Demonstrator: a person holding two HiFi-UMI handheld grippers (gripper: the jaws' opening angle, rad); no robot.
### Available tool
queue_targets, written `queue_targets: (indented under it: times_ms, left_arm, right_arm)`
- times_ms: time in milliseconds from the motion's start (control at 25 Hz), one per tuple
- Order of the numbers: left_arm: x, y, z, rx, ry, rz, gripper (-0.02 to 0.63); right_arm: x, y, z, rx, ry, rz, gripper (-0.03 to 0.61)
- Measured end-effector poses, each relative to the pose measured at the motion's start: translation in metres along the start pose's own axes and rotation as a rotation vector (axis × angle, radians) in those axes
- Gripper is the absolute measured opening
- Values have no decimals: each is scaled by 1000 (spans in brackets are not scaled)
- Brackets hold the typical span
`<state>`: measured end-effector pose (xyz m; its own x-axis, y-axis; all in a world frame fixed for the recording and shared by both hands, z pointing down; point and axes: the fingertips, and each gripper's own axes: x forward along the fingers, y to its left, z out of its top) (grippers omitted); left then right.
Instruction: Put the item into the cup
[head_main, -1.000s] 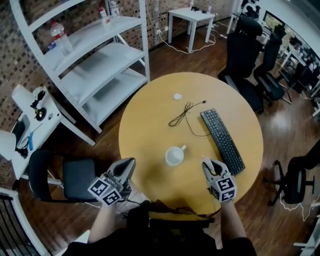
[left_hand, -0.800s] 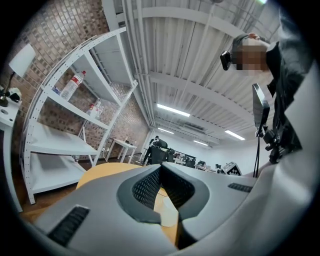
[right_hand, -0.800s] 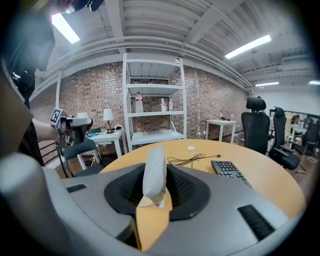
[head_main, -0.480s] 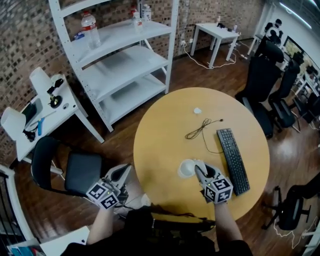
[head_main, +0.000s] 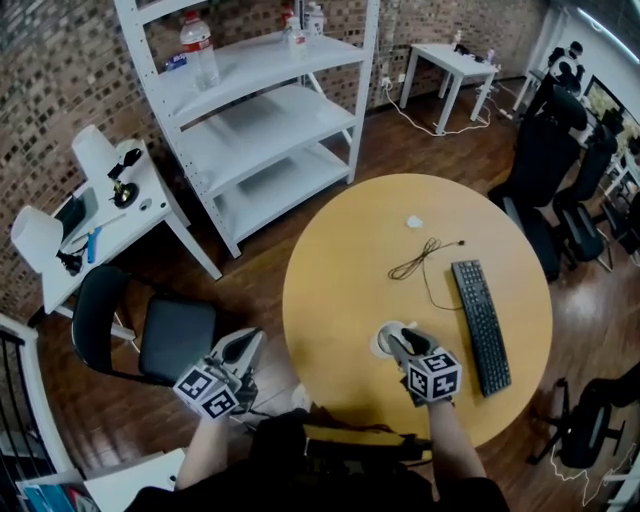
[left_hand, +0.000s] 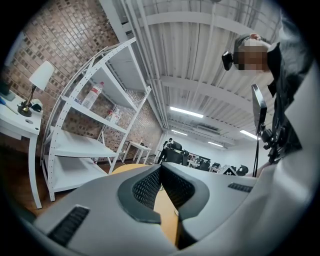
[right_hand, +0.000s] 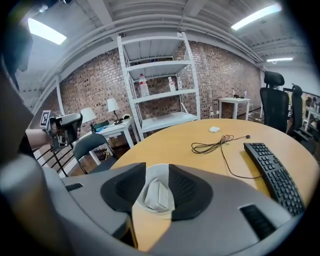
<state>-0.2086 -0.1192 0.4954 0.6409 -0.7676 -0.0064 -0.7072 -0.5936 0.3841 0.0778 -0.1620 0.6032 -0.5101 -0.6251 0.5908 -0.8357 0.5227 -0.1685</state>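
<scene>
Round yellow tabletop (head_main: 340, 260), and the right tongs (head_main: 398, 342) sit right over the cup (head_main: 383, 341), jaws opening. The white item (right_hand: 159, 196) lies inside the cup, between the pads but not pinched. Left tongs (head_main: 248, 342) hang off the tabletop's edge beside a chair (head_main: 175, 335), closed, empty. Keyboard (head_main: 482, 325) off right.

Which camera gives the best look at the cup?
Right gripper view: the cup shows through the gap between its opening jaws, item inside. Head view shows it small, half covered. Left gripper view misses it.
</scene>
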Motion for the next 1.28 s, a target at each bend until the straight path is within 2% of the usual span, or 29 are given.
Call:
queue_targets:
  times_ms: [280,480,600,720,840,920,1120,1280]
  left_arm:
    - [12,-8,1,10,6,-45,-5]
    - [29,-14,-1,19,23,-109,-5]
    - [48,-26,-7,28,49,-166,-5]
    - [74,-48,-13,46,73,-239,-5]
    - [95,-68,-15,61,88,-312,-5]
    - [107,-80,-17,63,95,-345,-5]
    - [126,-103,-26,72,124,-411,-5]
    - [131,-109,-31,78,142,-434,-5]
  right_arm:
    - [-21,-4,13,40,-74,-19,149]
    - [-58,-11,30,80,-231,-55,147]
    - [-93,-27,23,98,-312,-117,146]
    - [-136,-44,13,99,-394,-203,101]
    - [-181,-54,6,68,-450,-339,56]
    - [-208,-63,-8,97,-489,-406,16]
    - [-254,-77,-44,186,-523,-523,9]
    - [-267,-80,-59,211,-523,-557,9]
